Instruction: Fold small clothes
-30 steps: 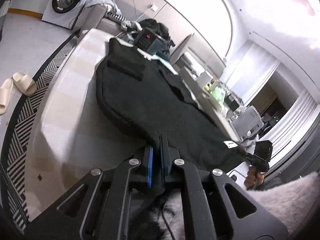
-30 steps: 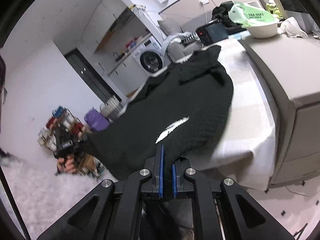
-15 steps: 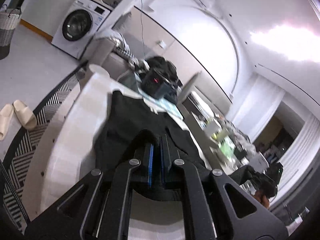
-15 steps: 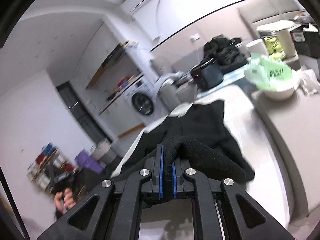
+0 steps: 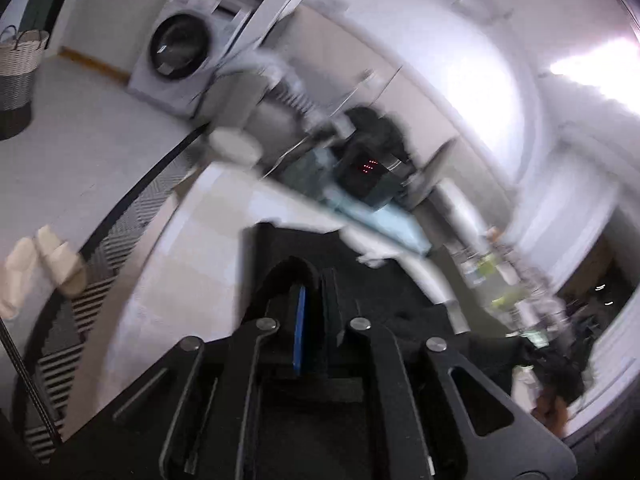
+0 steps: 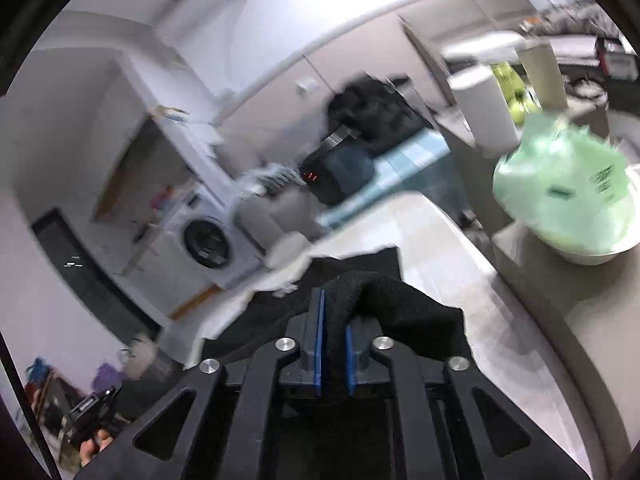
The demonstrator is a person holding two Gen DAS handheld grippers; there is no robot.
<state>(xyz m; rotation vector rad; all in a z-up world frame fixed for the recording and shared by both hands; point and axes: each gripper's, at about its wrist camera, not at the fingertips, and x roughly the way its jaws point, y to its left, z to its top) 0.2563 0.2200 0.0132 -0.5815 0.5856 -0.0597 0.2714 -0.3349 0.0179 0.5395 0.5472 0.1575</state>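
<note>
Now both views are motion-blurred. The black garment (image 6: 400, 304) lies on the white table (image 6: 460, 264), its far edge near the table's far end; bare tabletop stays open to the right up to the table's right edge, where a grey counter (image 6: 560, 292) with a green bag (image 6: 568, 196) begins. In the left view bare table (image 5: 180, 248) runs left of the cloth (image 5: 280, 248) to the rounded edge, then striped rug (image 5: 92, 280) and floor.

Right gripper (image 6: 333, 336): jaws opening, a fold of cloth between the blue pads. Left gripper (image 5: 314, 328): jaws opening, narrow gap; cannot tell whether the pads press cloth.

Versus a second ago: garment was spread long over the near table edge; the near hem is now carried toward the far end, doubling it over.
</note>
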